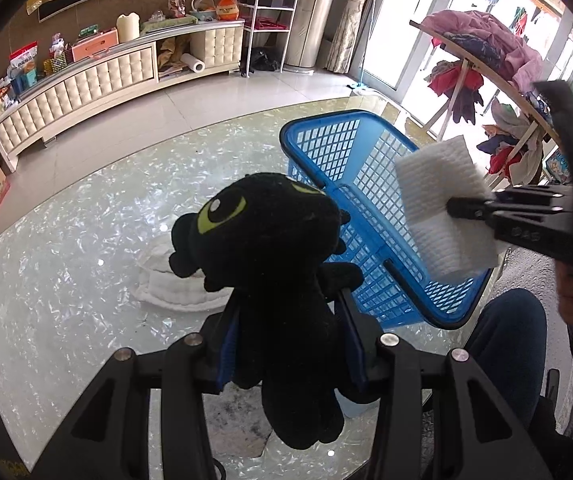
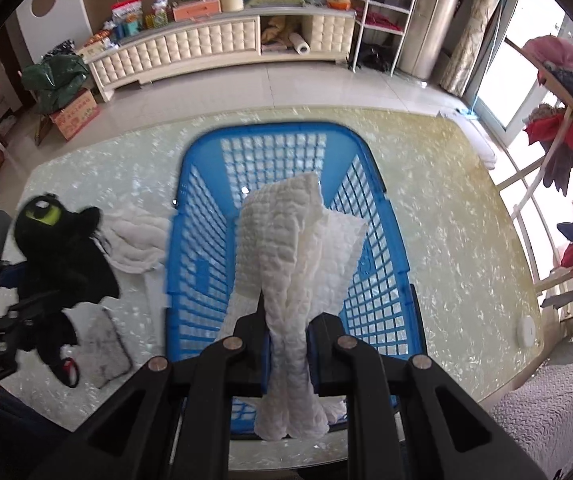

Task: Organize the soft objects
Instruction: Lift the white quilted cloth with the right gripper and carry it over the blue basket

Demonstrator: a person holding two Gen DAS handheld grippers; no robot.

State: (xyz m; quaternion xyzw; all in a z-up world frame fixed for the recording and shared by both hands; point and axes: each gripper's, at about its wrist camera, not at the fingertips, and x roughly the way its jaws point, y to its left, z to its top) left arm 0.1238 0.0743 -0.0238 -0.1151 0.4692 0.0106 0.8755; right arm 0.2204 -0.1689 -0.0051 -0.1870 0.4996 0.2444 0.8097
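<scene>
My left gripper [image 1: 286, 328] is shut on a black plush dragon [image 1: 270, 240] with green eyes and holds it above the table, left of the blue mesh basket [image 1: 338, 144]. My right gripper [image 2: 286, 332] is shut on a folded white quilted cloth [image 2: 294, 240] and holds it over the open basket [image 2: 202, 216]. The right gripper with the cloth [image 1: 442, 204] also shows in the left wrist view, above the basket's near right side. The plush [image 2: 62, 248] also shows in the right wrist view, at the left.
Another white cloth [image 1: 174, 284] lies on the shiny table [image 1: 66, 280] beside the basket. A grey pad [image 2: 102, 344] lies near the front edge. A white round puck [image 2: 526, 330] sits at the table's right. A clothes rack [image 1: 498, 80] stands to the right.
</scene>
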